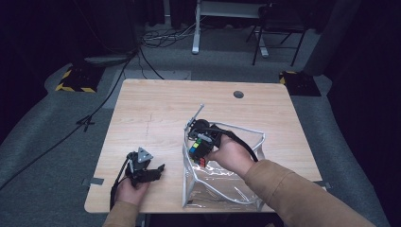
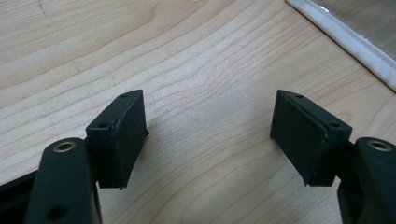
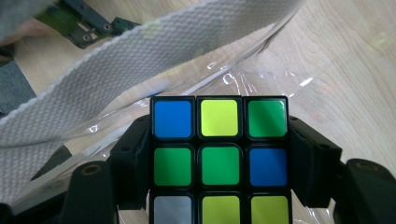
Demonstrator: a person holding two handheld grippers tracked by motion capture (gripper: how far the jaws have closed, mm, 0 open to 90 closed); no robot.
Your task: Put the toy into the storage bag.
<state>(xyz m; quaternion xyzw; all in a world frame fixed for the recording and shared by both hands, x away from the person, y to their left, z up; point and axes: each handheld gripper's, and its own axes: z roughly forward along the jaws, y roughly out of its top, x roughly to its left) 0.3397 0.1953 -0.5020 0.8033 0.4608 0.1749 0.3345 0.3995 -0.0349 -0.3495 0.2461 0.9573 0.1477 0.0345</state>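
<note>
A scrambled puzzle cube (image 3: pixel 219 158) with blue, yellow, green and white stickers sits between the two black jaws of my right gripper (image 3: pixel 219 163), which press on its sides. In the high view the right gripper (image 1: pixel 201 149) holds the cube (image 1: pixel 198 150) at the mouth of a clear plastic bag (image 1: pixel 222 187) with a white fabric rim (image 3: pixel 93 88). My left gripper (image 1: pixel 158 169) rests on the table near the front left, jaws apart. In its own view the left gripper (image 2: pixel 210 135) stands open over bare wood, with a strip of the bag's white rim (image 2: pixel 355 44) at upper right.
The light wooden table (image 1: pixel 156 109) has a round cable hole (image 1: pixel 238 94) at the back. A cable trails from the left gripper over the front edge. Beyond the table lie grey floor, cables, a desk frame and a chair.
</note>
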